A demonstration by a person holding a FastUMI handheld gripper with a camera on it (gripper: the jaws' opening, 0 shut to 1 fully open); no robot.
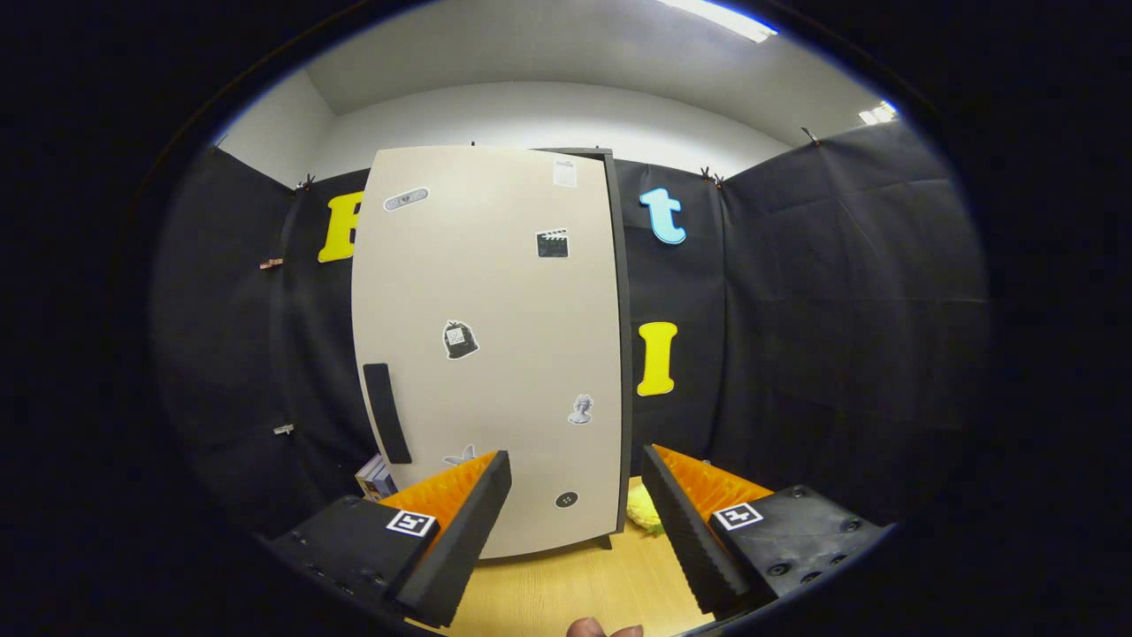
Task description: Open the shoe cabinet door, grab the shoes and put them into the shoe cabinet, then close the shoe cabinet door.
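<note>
The shoe cabinet (495, 354) stands upright on a light wooden floor (566, 584), straight ahead of the gripper (575, 522) and close to the black cloth wall behind it. Its long axis runs vertically, and its pale beige door (504, 292) faces the camera, filling almost the whole front and looking closed against the dark frame that shows as a thin edge along its right side and top. A dark, slim handle (387, 413) runs vertically near the door's left edge, in the lower half. Several small stickers (460, 340) are scattered over the door's face. The gripper's two fingers are spread wide apart with nothing between them but the lower part of the door and the bare floor; they hold nothing and touch nothing. The left finger (460, 531) points toward the door's lower left part, below the handle, and the right finger (685, 531) points just past the cabinet's lower right corner. A yellow-green object (646, 511) lies on the floor beside that corner, too hidden to identify. A few upright books or boxes (376, 478) sit on the floor by the cabinet's lower left corner. A fingertip of the person's hand (606, 629) shows beneath the gripper.
</note>
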